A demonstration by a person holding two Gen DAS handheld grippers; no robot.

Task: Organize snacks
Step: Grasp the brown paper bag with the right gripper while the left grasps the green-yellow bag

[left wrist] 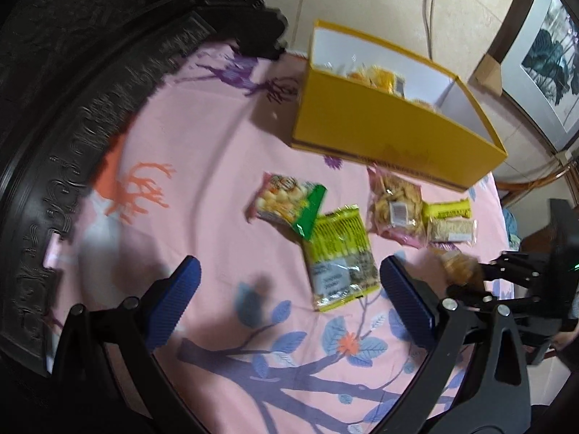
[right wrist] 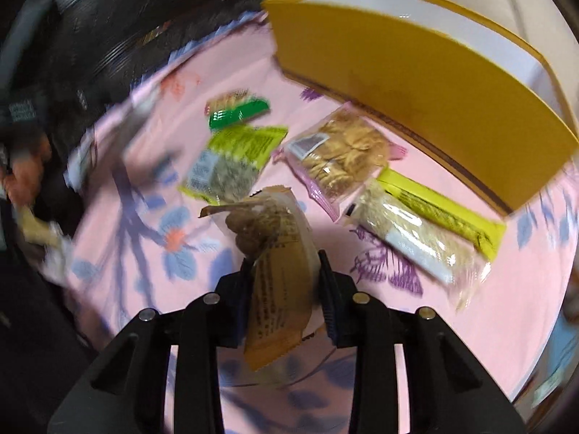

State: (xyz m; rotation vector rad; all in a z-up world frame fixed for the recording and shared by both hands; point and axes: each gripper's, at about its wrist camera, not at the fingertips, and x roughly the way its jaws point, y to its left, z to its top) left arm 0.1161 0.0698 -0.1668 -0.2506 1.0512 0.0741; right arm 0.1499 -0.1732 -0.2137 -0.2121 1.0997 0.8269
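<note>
- Your right hand-held gripper [right wrist: 286, 271] is clamped on a tan snack packet [right wrist: 277, 264], holding it above the pink floral cloth [right wrist: 119, 188] that covers the worktop. The packet's long axis runs straight out between the fingers, its clear nut-filled end pointing away from you toward the other snacks.
- Your left hand-held gripper [left wrist: 289, 289] is spread wide with nothing between its blue pads [left wrist: 181, 289], hovering over the cloth.
- On the cloth, just in front of the yellow box [left wrist: 380, 133], lie four packs: a green-edged cracker pack [left wrist: 286, 202], a lime seed pack [left wrist: 340, 256] overlapping its corner, a pink-edged biscuit bag [left wrist: 396, 206], and a yellow-topped clear pack [left wrist: 450, 226] touching that bag.
- The seed pack's long axis points toward the box; the yellow-topped pack lies roughly along the box's front wall.
- Only the left wrist view looks into the box: white inside, with yellow packets already in its far corner. It also shows your right hand-held gripper [left wrist: 481, 275] from the side with the packet at its tips.
- Only the right wrist view shows the print on the held packet, too blurred to read.
- Around the worktop: a dark carved furniture edge [left wrist: 72, 144], a cream wall with a hanging cord [left wrist: 430, 11], and a framed picture [left wrist: 546, 47].
</note>
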